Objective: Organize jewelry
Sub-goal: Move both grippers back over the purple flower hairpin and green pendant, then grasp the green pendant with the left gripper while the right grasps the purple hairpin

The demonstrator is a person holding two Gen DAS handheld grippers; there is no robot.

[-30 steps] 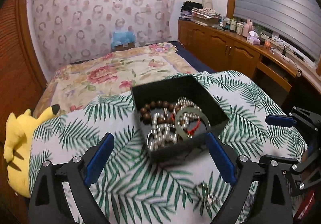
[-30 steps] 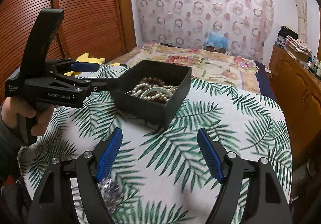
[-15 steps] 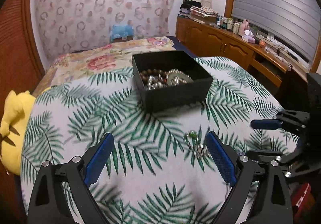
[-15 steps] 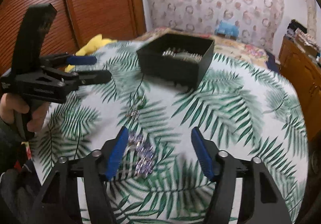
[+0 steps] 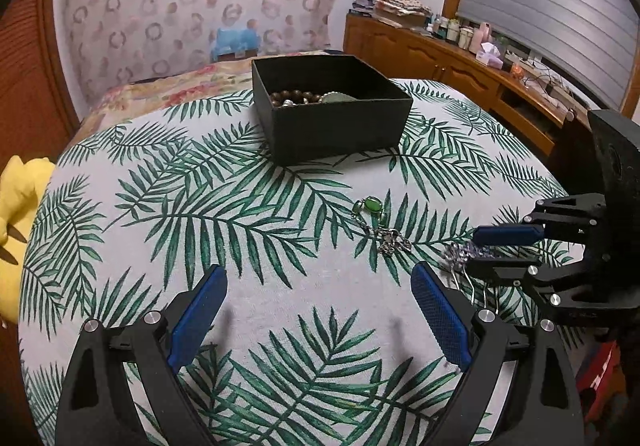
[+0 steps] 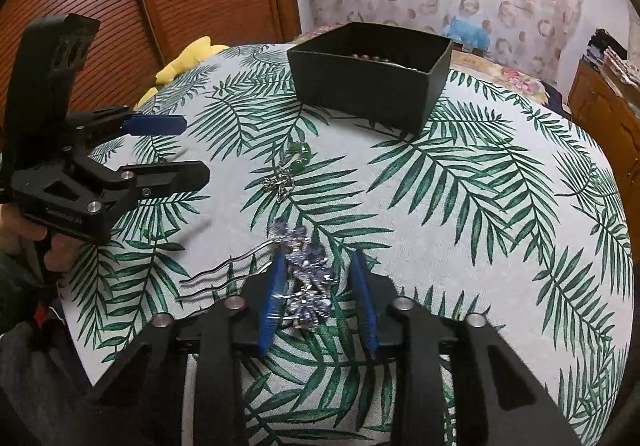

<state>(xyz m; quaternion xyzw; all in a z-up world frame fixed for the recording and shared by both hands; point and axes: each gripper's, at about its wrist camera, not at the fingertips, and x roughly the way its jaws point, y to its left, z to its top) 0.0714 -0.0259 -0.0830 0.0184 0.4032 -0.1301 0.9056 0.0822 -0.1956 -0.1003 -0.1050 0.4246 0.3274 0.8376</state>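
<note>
Beads and bangles already sit inside the black box (image 5: 332,114) at the far side of the leaf-print surface (image 5: 200,214), so part of the sorting looks done. Two pieces are left out on the cloth. Nearer the box lies a green-stone piece on a chain (image 6: 290,170), untouched, roughly midway between the box and the near edge. Closer in is a silvery-blue hair comb (image 6: 306,278) with wavy prongs trailing off to the left.

The right tool (image 6: 320,298) is down over that comb, its blue pads straddling the jeweled head; a gap shows on the right side, so I'd call it partly closed around the comb and not yet clamped on it. From the other view its fingers sit right at the ornament. The left tool (image 5: 320,318) hangs spread wide and empty above bare cloth, near the chain piece but apart from it.

By my reckoning the comb is the piece in hand, with lifting it to the box and then the green piece to follow.
</note>
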